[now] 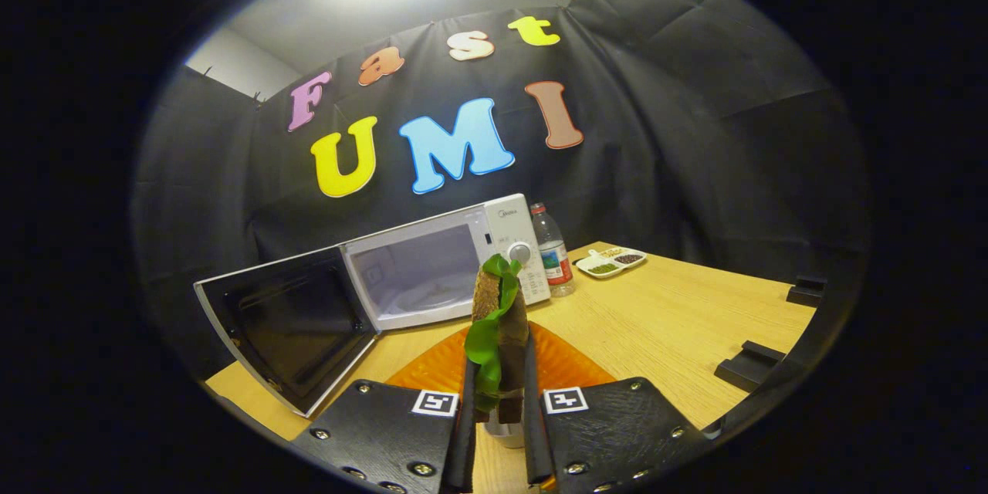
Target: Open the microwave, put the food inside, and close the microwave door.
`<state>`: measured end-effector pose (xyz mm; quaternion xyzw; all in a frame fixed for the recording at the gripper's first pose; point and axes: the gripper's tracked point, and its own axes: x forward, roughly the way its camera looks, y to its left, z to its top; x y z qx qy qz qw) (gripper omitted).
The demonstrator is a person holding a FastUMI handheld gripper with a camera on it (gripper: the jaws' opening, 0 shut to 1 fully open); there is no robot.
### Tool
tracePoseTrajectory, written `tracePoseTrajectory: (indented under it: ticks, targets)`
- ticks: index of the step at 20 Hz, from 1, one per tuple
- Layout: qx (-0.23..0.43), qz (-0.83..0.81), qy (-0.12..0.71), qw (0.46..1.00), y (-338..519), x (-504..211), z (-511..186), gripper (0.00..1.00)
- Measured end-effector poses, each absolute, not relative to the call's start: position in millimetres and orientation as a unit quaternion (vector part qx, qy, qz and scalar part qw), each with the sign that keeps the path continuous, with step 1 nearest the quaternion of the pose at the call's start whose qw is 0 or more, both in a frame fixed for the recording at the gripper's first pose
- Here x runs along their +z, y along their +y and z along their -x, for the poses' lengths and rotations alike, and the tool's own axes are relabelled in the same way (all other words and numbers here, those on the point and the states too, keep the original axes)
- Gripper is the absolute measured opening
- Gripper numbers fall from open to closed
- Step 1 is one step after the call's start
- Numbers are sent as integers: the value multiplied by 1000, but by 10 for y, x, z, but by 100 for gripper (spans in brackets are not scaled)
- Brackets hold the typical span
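A white microwave (432,262) stands on the wooden table (679,324), beyond my fingers. Its door (289,324) is swung wide open to the left, and the cavity with its glass turntable (428,297) shows. My gripper (499,394) is shut on the food, a brown sandwich-like piece with green lettuce (498,324) that stands upright between the two fingers. The food is lifted above an orange plate (563,367) that lies on the table just ahead of the fingers. The microwave opening is ahead and slightly left of the food.
A water bottle (552,251) stands right next to the microwave's control panel. A white divided dish (611,261) with small portions lies further right. Black blocks (749,367) sit by the table's right edge. A white cup (505,436) shows below, between the fingers.
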<state>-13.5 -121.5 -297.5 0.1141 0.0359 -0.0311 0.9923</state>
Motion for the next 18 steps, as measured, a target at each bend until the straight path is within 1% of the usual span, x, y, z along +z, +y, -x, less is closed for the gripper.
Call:
tracePoseTrajectory:
  ticks: [4, 7, 11, 15, 18]
  targets:
    - [19, -138, 39, 989, -761, -2774, -212, 26]
    - [39, -144, 41, 988, -500, -2672, -589, 26]
    - [63, -149, 69, 984, -190, -2744, -1220, 26]
    - [60, -163, 103, 979, -64, -2974, -1886, 26]
    - [46, -137, 104, 984, -61, -3055, -2302, 26]
